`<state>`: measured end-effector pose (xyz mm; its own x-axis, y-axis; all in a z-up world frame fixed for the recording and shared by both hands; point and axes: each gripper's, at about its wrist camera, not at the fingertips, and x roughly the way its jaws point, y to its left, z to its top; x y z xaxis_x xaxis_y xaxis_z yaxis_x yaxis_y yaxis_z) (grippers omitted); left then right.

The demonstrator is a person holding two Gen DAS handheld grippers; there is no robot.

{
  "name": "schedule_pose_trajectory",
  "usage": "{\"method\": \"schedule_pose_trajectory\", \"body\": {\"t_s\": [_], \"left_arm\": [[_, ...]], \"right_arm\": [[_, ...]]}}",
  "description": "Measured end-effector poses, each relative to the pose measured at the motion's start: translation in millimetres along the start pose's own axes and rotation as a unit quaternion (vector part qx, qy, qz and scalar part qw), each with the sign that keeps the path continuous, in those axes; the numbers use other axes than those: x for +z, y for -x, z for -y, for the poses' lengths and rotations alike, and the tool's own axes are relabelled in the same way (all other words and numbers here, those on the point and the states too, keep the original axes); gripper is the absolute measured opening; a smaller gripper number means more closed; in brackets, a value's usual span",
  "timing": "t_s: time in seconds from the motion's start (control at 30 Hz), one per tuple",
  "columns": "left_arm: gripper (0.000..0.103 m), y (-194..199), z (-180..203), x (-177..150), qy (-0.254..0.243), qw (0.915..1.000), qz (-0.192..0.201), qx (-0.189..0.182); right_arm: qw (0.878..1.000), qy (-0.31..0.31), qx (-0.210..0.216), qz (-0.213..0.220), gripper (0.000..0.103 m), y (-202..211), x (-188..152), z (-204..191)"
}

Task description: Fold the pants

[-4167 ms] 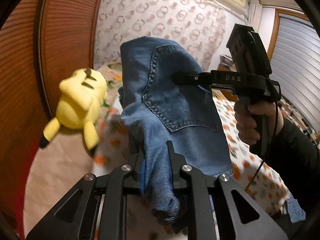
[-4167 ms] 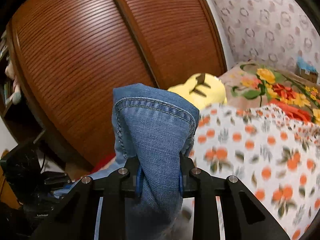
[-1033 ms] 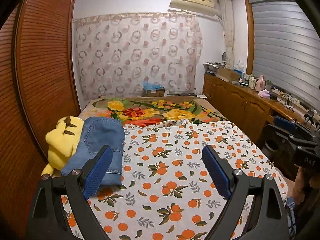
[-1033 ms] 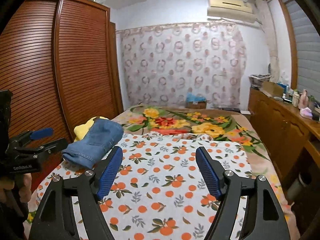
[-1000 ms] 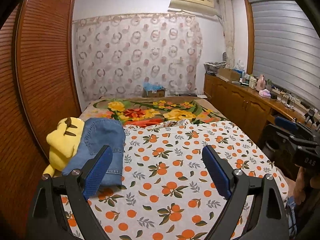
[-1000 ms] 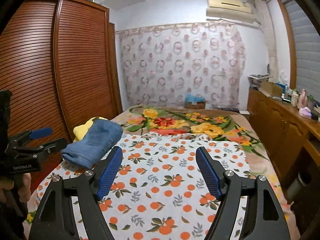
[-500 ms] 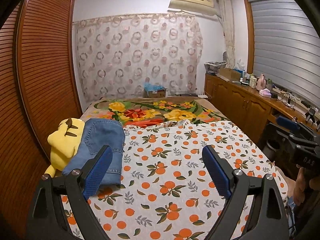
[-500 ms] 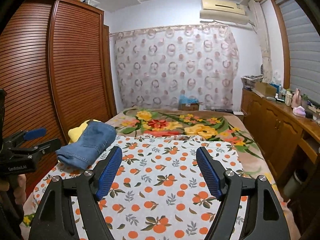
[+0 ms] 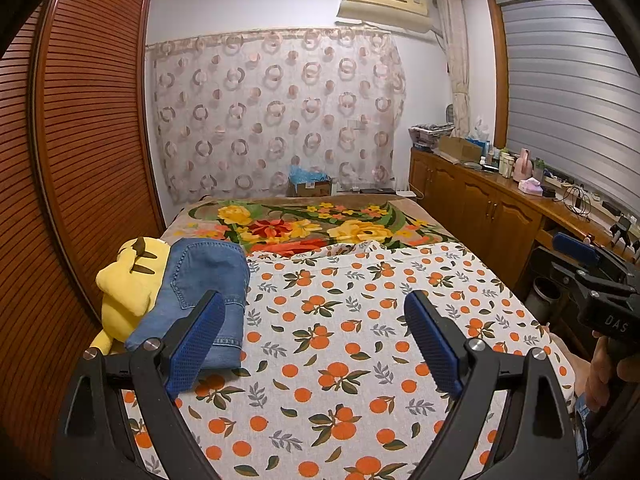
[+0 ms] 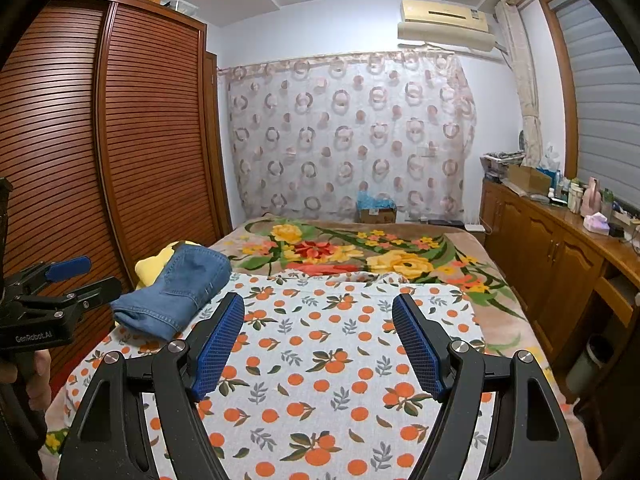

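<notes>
Soft folded denim pants (image 9: 200, 292)

Folded jeans (image 9: 202, 292) beside bare bedsheet (image 9: 340, 340)

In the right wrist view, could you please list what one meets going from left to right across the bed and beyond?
Yellow plush toy → folded jeans → orange-print sheet → wooden cabinets.

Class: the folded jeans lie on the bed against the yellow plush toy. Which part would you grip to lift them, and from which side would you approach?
Grip the folded jeans at their near, stacked end, coming in from the foot of the bed over the orange-print sheet. That end likely faces the open fingers and shows its layers, while the plush toy blocks the wardrobe side.
</notes>
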<state>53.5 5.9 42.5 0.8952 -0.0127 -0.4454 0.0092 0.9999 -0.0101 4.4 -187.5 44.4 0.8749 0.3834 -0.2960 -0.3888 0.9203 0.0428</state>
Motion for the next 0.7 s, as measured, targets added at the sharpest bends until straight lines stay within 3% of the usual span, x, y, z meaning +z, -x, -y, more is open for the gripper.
{"method": "schedule_pose_trajectory", "body": {"t_s": [0.7], "left_arm": [[0.092, -0.7, -0.5, -0.9, -0.001, 1.0000, 0.000, 0.001]], "right_arm": [[1.000, -0.001, -0.003, 0.001, 0.078, 1.7, -0.1, 0.9]]}}
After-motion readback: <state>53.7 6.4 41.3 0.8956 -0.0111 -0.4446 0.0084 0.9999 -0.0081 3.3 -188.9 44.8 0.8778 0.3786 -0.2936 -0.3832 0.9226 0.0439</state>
